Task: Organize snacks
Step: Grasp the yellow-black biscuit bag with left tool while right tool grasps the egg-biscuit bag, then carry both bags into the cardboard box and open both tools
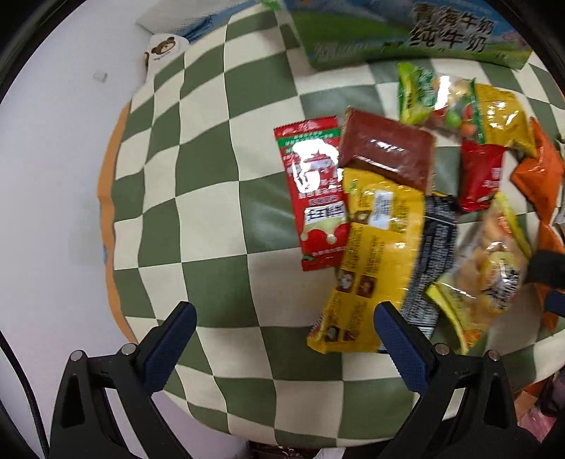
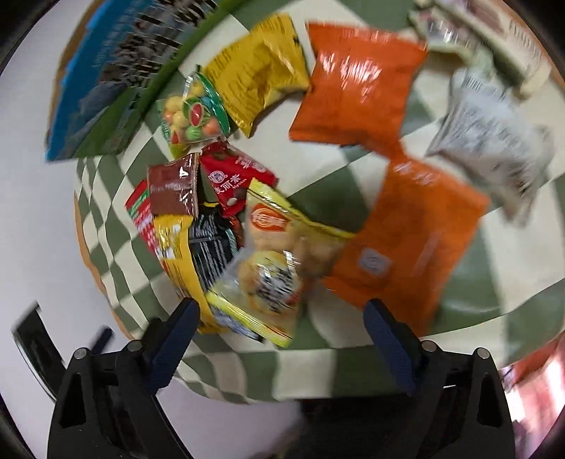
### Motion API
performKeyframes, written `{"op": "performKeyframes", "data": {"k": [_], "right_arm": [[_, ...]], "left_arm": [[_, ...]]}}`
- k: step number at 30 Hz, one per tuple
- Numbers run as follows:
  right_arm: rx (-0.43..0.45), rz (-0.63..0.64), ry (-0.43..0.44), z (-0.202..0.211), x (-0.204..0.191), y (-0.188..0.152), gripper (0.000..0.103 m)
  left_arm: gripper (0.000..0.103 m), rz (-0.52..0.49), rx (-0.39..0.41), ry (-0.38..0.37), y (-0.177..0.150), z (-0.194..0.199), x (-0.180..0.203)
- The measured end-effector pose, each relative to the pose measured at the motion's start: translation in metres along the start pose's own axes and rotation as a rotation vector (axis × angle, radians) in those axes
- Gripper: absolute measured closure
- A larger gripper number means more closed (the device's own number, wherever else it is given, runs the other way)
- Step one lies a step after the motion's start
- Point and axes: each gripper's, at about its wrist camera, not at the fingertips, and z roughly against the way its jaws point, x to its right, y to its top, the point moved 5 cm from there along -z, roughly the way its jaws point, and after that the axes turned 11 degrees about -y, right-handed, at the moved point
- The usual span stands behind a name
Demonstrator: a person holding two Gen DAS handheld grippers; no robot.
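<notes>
A pile of snack packets lies on a green and cream checkered cloth (image 1: 212, 212). In the left wrist view I see a long red packet (image 1: 316, 190), a brown packet (image 1: 388, 148), a big yellow packet (image 1: 374, 254), a black packet (image 1: 434, 254) and a clear yellow-edged biscuit bag (image 1: 494, 268). My left gripper (image 1: 282, 317) is open and empty, just in front of the yellow packet. My right gripper (image 2: 279, 314) is open and empty, just over the biscuit bag (image 2: 275, 268). Two orange packets (image 2: 356, 81) (image 2: 413, 240) lie to its right.
A green and blue milk carton box (image 1: 406, 31) stands at the far edge of the cloth. A candy bag (image 2: 194, 113), a yellow packet (image 2: 257, 70) and a silver packet (image 2: 494, 141) lie further back. The white tabletop (image 1: 53, 176) lies left of the cloth.
</notes>
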Motion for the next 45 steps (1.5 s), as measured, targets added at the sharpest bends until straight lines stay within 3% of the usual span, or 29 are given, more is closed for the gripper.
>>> {"op": "performKeyframes", "data": {"k": [5,7,10,15,17,21,24,27,31,33,34,38,39,42,45], "right_arm": [[-0.033,-0.061,-0.036,-0.041,-0.027,0.009,0.012],[-0.035,-0.060,-0.071,-0.056,-0.032,0.013,0.032],[-0.007,0.005,-0.131,-0.059,-0.038,0.015,0.045],[0.049,0.283,-0.323,-0.044,-0.048,0.018,0.048],[0.046,0.377,-0.362,-0.041,-0.051,0.015,0.048],[0.109,0.491,-0.437,-0.038,-0.052,0.018,0.044],[0.136,0.464,-0.472,-0.038,-0.044,0.017,0.042],[0.130,0.401,-0.449,-0.034,-0.041,0.017,0.042],[0.151,0.398,-0.454,-0.028,-0.038,0.016,0.042],[0.166,0.412,-0.453,-0.033,-0.044,0.014,0.043],[0.171,0.418,-0.446,-0.040,-0.050,0.014,0.051],[0.156,0.462,-0.402,-0.050,-0.074,0.011,0.054],[0.149,0.462,-0.387,-0.051,-0.078,0.011,0.053],[0.134,0.423,-0.386,-0.061,-0.080,0.017,0.029],[0.177,0.440,-0.440,-0.078,-0.083,0.016,0.033]], "left_arm": [[0.000,-0.014,-0.018,-0.033,0.006,-0.023,-0.010],[0.000,-0.022,-0.030,-0.057,0.006,-0.029,-0.011],[0.000,-0.053,-0.049,-0.111,0.006,-0.035,-0.004],[0.000,-0.109,-0.101,-0.282,0.008,-0.044,0.022],[0.000,-0.143,-0.121,-0.330,0.012,-0.050,0.037],[0.001,-0.249,-0.170,-0.380,0.018,-0.066,0.078],[0.015,-0.288,-0.176,-0.327,0.019,-0.078,0.095],[0.018,-0.217,-0.160,-0.340,0.021,-0.077,0.092],[0.018,0.041,-0.131,-0.379,0.012,-0.069,0.051],[0.018,0.111,-0.173,-0.408,0.002,-0.076,0.043],[0.018,0.127,-0.188,-0.427,0.000,-0.080,0.042],[0.015,0.091,-0.192,-0.446,-0.005,-0.089,0.051],[0.015,0.077,-0.196,-0.442,-0.009,-0.093,0.055],[0.015,0.076,-0.198,-0.448,-0.013,-0.091,0.070],[0.018,0.075,-0.179,-0.440,-0.012,-0.088,0.067]]}}
